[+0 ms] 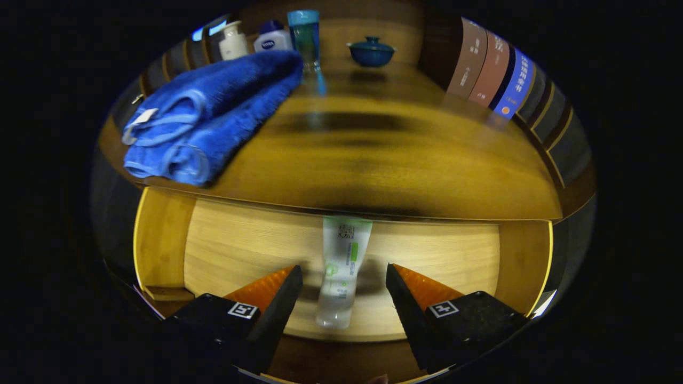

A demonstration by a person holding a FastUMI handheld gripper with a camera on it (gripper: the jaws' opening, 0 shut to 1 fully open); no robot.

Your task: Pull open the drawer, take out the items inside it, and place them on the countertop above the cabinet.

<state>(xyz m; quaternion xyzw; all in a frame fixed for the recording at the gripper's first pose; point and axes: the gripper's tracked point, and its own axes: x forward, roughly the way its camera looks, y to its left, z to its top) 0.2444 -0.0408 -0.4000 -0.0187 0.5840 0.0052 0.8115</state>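
two fingers of the gripper [344,280] are sitting closest to us, spread wide apart and gripping nothing. each finger [277,298] is carrying a small square tag on top. a see-through tube [341,272] with green marks is lying in the gap between the fingers, and neither finger is touching it. its narrow cap end is pointing back toward us, and its wide flat end is reaching up under the front edge of the countertop [384,165].

the tube is resting on the pale wood floor of the drawer [235,245], which is pulled open. the drawer's side walls are showing past each finger, one on the left and one on the right.

going left to right along the shiny wood countertop above the drawer: a folded blue towel [208,114] is lying at the left, near the front edge, with a little white tag hanging off it. behind the towel, a white pump bottle [232,41] is standing up, and a white bottle with a dark blue cap [272,37] is standing just beside it. next to that, a tall clear blue cup [304,40] is standing at the far tip of the towel. farther right, well apart from the cup, a dark blue bowl with a lid [371,52] is sitting at the back. at the far right, a row of books [493,72] is standing upright along the side of the countertop.
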